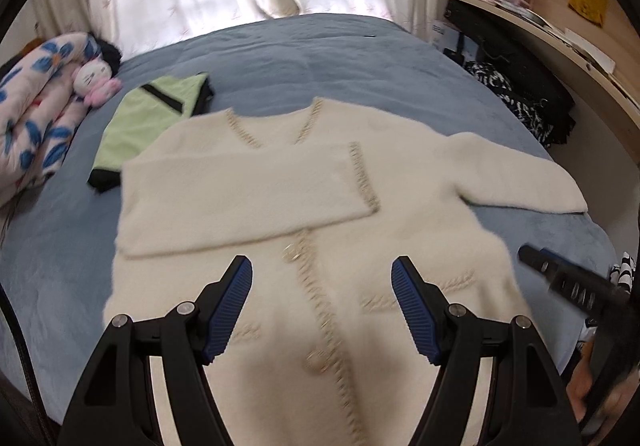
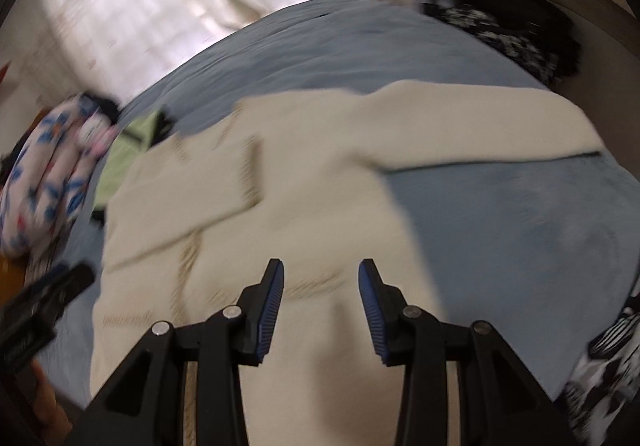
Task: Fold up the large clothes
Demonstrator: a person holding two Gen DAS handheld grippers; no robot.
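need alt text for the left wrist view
A cream cardigan lies flat on a blue bed, one sleeve folded across its chest, the other spread out. The open left gripper hovers above its hem, with a folded green garment beyond.

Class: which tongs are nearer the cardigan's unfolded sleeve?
Right. The right tongs hover over the cardigan's hem on the side of the unfolded sleeve; the left tongs hover over the button placket, farther across from it.
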